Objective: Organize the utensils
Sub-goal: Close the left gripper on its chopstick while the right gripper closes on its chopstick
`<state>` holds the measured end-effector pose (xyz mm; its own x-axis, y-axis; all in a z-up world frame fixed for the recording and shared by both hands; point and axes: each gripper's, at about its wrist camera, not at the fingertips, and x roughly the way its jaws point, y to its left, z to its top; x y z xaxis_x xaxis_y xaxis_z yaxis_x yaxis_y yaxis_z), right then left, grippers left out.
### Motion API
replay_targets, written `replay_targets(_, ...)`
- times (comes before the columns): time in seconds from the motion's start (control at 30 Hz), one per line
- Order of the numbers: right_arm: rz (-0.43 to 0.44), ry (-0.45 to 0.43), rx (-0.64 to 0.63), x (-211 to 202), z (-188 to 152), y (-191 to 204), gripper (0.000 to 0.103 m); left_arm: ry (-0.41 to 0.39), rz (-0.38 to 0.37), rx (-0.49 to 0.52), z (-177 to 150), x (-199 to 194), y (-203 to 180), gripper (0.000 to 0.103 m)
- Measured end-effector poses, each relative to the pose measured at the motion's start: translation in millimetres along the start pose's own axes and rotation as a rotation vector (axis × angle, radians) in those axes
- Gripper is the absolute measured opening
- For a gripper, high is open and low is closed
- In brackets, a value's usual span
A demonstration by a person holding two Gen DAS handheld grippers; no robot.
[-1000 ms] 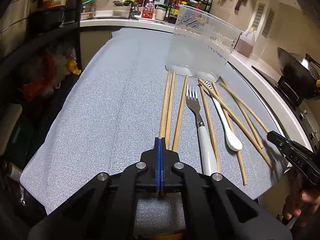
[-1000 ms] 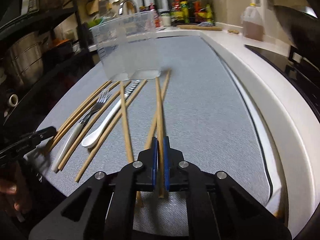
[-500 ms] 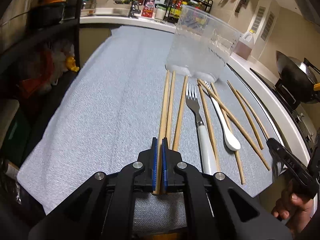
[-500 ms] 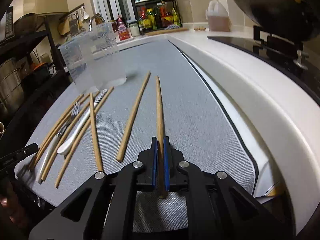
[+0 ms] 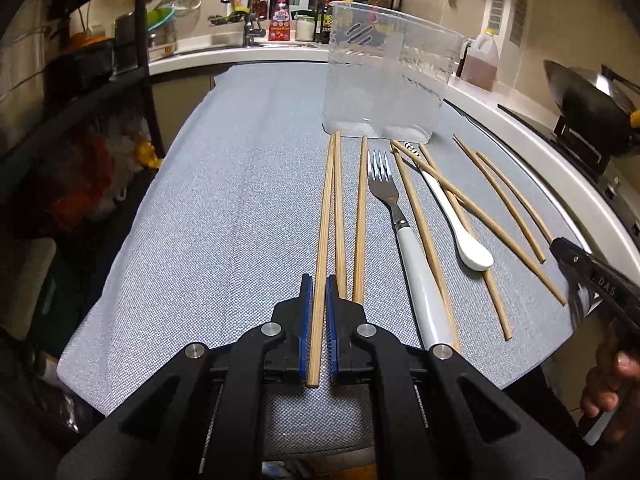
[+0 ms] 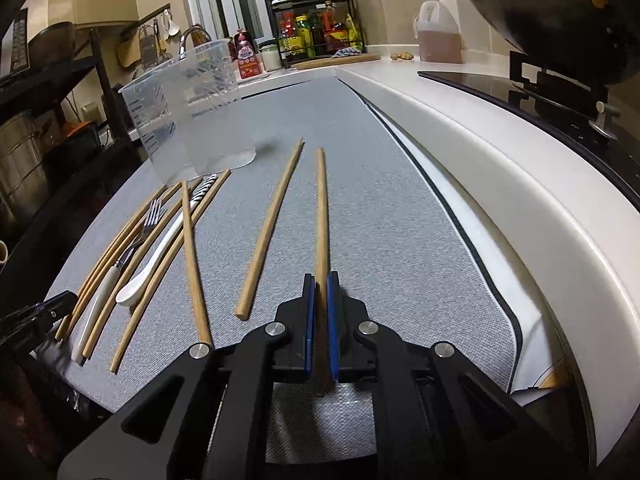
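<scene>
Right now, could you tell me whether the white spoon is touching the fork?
Apart. The left wrist view shows the white spoon right of the fork, with a chopstick and gray cloth between them.

A dark wok [image 6: 560, 20] sits tilted on its stand at the stove side of the pale counter [image 6: 500, 160]. A jug of amber liquid [image 6: 438, 34] stands against the back wall, near a black rack of sauce bottles [image 6: 316, 32]. A chrome faucet [image 5: 240, 8] arches over the sink, a red pouch [image 5: 281, 20] just beside it. A grey cloth [image 5: 248, 184] covers the worktop.
</scene>
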<state>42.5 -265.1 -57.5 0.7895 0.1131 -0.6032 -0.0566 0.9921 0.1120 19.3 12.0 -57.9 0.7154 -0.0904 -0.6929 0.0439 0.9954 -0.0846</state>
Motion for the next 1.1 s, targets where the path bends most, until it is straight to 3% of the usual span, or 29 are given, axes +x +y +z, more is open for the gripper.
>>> replay_targets(1.1, -0.024, -0.002, -0.045, -2.8, -2.8, 12.9, 0.006, -0.013, 0.033, -0.003, 0.6, -3.4, 0.2, 0.006)
